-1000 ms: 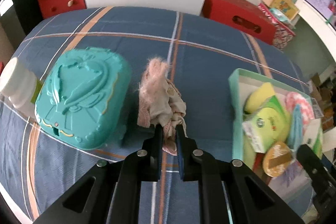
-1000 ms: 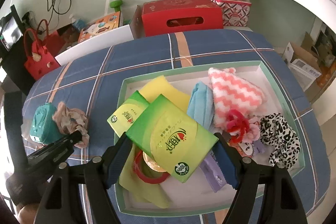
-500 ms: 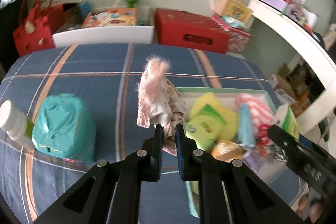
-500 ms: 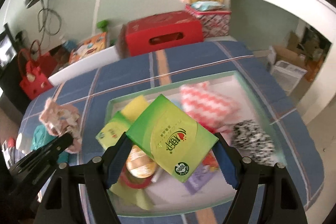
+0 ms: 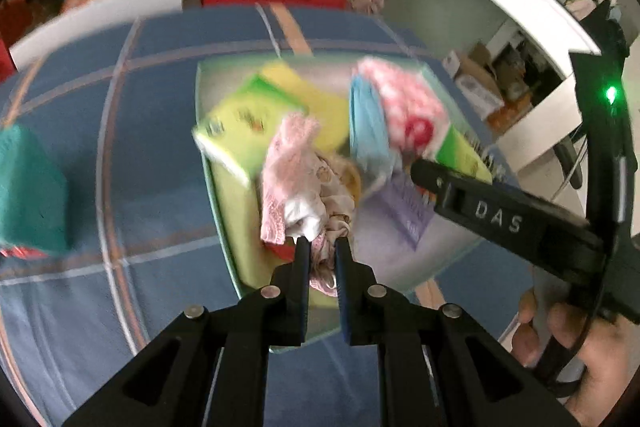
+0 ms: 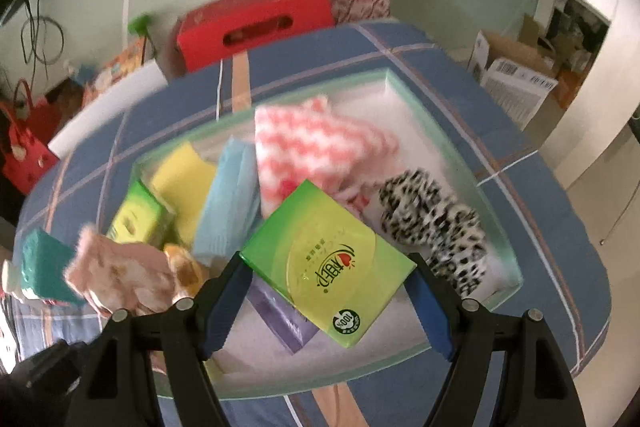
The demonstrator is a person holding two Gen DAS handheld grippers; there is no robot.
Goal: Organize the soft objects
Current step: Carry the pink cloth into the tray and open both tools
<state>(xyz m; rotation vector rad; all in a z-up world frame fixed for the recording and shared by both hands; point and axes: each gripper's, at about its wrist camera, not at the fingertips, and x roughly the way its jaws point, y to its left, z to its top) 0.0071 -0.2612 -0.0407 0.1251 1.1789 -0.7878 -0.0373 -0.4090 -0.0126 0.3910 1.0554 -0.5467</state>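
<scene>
Left claw point(image 5: 319, 247) pinches pink cloth point(image 5: 294, 179) (right claw point(image 6: 326, 287) clamps tissue pack point(image 6: 326, 261)).

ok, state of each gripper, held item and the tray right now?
Left gripper: shut on the pink fluffy cloth bundle, held above the tray.
Right gripper: shut on the green tissue pack, above the tray.
Shallow green-rimmed tray: on the bed, holding a leopard-print scrunchie.
</scene>
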